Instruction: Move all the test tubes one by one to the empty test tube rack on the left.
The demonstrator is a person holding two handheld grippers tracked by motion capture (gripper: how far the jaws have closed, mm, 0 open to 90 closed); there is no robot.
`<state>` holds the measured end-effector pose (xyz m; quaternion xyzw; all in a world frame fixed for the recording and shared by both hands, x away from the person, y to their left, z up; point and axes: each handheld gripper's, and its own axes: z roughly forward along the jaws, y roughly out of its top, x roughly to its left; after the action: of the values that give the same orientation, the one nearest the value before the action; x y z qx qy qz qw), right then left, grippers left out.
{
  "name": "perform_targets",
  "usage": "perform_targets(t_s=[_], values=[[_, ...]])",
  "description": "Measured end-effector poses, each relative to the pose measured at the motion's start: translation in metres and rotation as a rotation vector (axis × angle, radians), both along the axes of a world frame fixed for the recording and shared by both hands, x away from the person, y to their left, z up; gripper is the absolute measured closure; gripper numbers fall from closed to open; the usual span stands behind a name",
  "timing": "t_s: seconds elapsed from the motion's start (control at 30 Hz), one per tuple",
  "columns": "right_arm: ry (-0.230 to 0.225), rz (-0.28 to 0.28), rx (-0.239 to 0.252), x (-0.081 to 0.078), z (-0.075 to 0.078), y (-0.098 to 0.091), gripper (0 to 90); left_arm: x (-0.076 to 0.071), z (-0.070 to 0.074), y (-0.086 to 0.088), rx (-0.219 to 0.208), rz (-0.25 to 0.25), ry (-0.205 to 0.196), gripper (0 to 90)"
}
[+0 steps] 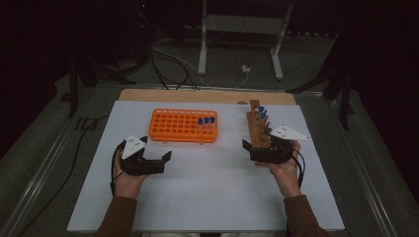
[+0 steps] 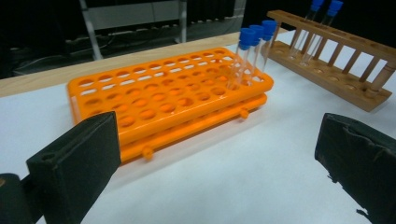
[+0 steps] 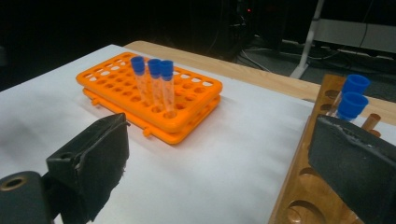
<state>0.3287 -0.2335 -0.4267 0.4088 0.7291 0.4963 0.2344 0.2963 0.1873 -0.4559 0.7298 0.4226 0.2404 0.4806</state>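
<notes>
An orange tube rack (image 1: pixel 183 126) lies on the white board, with three blue-capped tubes (image 1: pixel 206 121) standing at its right end. To its right a wooden rack (image 1: pixel 258 129) holds two blue-capped tubes (image 1: pixel 262 112) at its far end. My left gripper (image 1: pixel 157 149) hovers in front of the orange rack's left part, open and empty; its view shows the orange rack (image 2: pixel 163 98) ahead between wide jaws. My right gripper (image 1: pixel 257 139) sits at the wooden rack's near end, open, with one jaw over the wooden rack (image 3: pixel 303 186) and nothing between the pads.
The white board (image 1: pixel 207 187) rests on a wooden tabletop whose far edge (image 1: pixel 207 95) shows behind the racks. Beyond the table are cables (image 1: pixel 173 64) on the floor and a metal stand (image 1: pixel 242 29). Both forearms enter from the bottom edge.
</notes>
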Motion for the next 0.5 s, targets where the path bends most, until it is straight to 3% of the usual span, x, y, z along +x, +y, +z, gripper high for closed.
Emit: perform_targets(t_s=[0.27, 0.5], values=[[0.007, -0.04, -0.004, 0.015, -0.001, -0.013, 5.9, -0.005, -0.005, 0.024, -0.032, 0.11, -0.017, 1.2], [0.036, -0.079, -0.026, 0.035, -0.002, -0.022, 8.7, -0.007, -0.005, 0.021, 0.004, 0.12, -0.033, 1.2]])
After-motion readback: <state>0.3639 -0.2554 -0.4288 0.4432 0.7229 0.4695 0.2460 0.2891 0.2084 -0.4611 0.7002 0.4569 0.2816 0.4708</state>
